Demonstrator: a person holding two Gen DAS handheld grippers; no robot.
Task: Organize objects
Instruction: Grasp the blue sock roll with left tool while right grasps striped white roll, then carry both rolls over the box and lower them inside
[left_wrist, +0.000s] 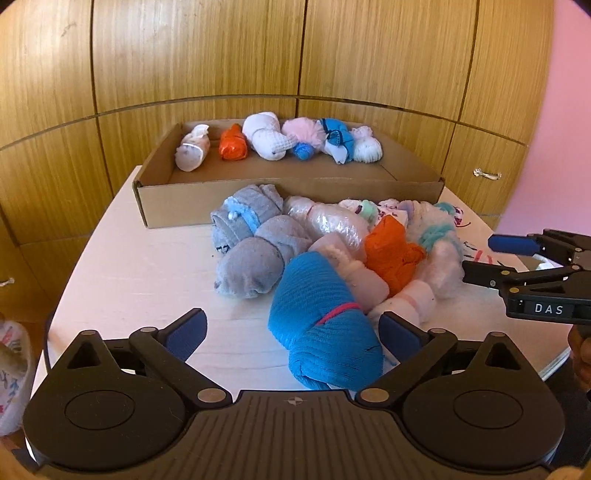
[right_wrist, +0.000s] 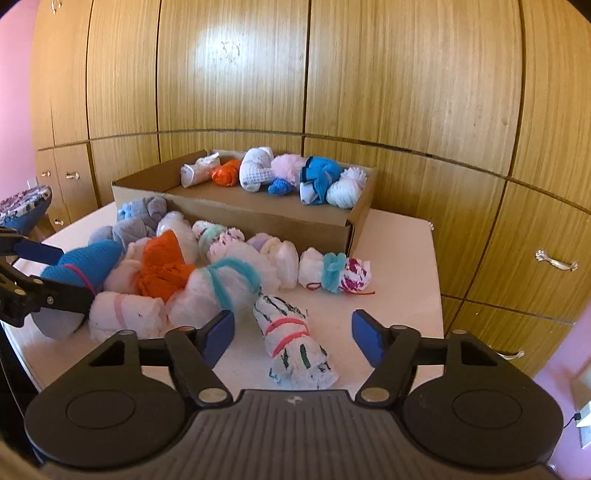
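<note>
The left gripper (left_wrist: 291, 332) stands apart around the blue sock roll (left_wrist: 325, 339); the right gripper (right_wrist: 291, 336) gapes astride the white, green-striped bundle (right_wrist: 295, 343) on the table (right_wrist: 399, 258). Both look soft, light; grip mid-roll.

Wooden wardrobe doors (right_wrist: 369, 92) behind pale table (left_wrist: 147, 277); pink wall (left_wrist: 565, 110) at side; daylight glare.
</note>
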